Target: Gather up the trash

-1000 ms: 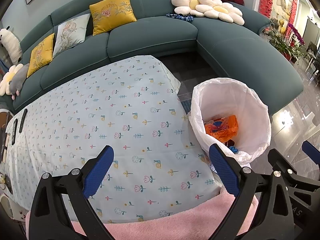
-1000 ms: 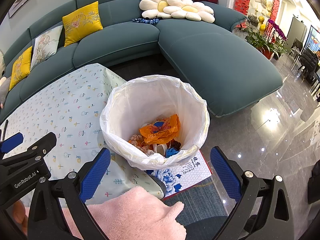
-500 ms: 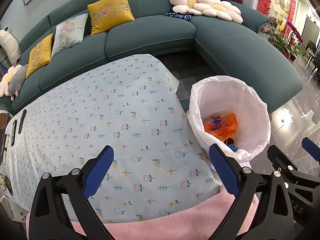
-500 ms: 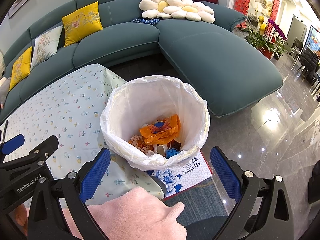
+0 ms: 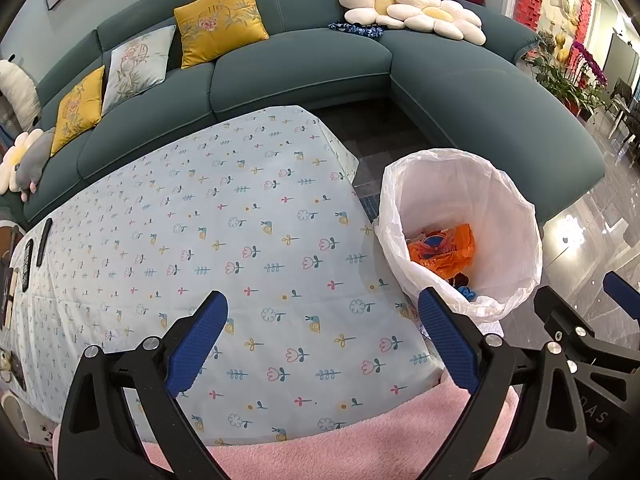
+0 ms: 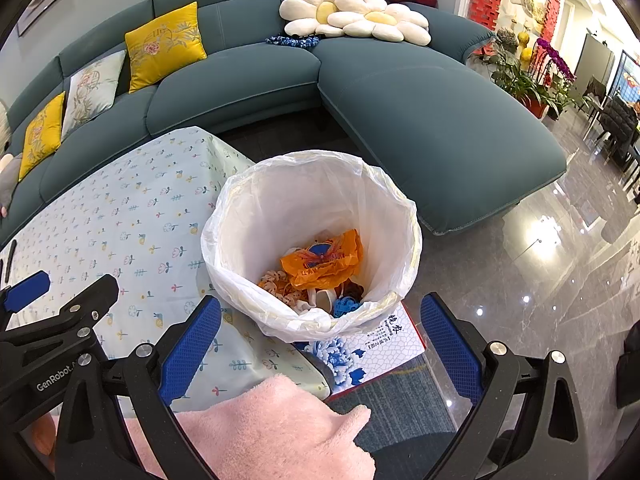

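1. Trash (image 6: 320,268) lies at the bottom of a bin lined with a white bag (image 6: 312,208), standing on the floor just beside the corner of the surface (image 5: 224,240). On top is a crumpled orange plastic wrapper, with pale, tan and blue scraps beneath it.
2. Over the last second almost nothing has changed: in the left view the bin drifts very slightly, and the bin's contents look the same.
3. Our left gripper (image 5: 320,340) hangs above the near edge of the flower-print cloth, fingers spread wide, nothing between them.
4. Our right gripper (image 6: 320,340) hovers above the near rim of the bin, likewise spread wide and empty.
5. The cloth shows no loose litter; only a few dark flat items lie at its far left edge, too small to identify.
6. We judge the collecting is finished or nearly so, both grippers having nothing left to carry.
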Tool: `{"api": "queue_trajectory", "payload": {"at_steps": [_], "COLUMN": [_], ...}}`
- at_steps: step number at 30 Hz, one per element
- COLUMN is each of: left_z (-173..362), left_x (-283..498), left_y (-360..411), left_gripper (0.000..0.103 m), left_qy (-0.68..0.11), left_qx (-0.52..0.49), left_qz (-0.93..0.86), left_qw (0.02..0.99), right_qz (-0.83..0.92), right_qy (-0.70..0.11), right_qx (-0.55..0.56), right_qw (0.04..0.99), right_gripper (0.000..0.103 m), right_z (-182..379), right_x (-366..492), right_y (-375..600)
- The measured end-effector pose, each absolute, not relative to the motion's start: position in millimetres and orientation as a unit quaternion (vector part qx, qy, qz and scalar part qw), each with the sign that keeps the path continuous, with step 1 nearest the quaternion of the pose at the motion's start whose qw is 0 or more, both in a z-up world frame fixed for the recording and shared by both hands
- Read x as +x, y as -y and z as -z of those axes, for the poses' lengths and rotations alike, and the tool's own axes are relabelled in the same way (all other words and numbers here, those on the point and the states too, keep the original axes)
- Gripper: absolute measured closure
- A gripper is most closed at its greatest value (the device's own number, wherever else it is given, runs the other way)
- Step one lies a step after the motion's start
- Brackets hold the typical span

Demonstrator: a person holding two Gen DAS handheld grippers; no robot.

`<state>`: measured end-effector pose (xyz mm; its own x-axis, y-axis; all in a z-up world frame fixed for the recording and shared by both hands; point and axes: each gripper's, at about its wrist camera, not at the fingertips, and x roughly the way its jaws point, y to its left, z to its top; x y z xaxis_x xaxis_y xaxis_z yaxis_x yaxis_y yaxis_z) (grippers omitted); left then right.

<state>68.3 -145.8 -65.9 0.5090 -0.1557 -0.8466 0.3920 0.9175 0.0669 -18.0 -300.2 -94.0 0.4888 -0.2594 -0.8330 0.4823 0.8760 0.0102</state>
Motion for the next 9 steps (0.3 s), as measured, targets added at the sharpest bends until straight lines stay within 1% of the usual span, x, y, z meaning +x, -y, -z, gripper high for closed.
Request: {"api": "queue_trajectory", "payload": {"at_steps": [9], "left_z": [70.4], "left_x": [67.5], "left_y": [144.3], "left_gripper": [0.011], "left_qy": [-0.467], "left_qx": [0.131], "left_qz": [0.16], "left_qw": [0.86], "right_qz": [0.217], "right_qy": [-0.459], "right_qx": [0.127], "right_qw": [0.852], "right_gripper": [0.007], "right_z": [96.4], "right_x": [-14.9], "right_y": [301.2]}}
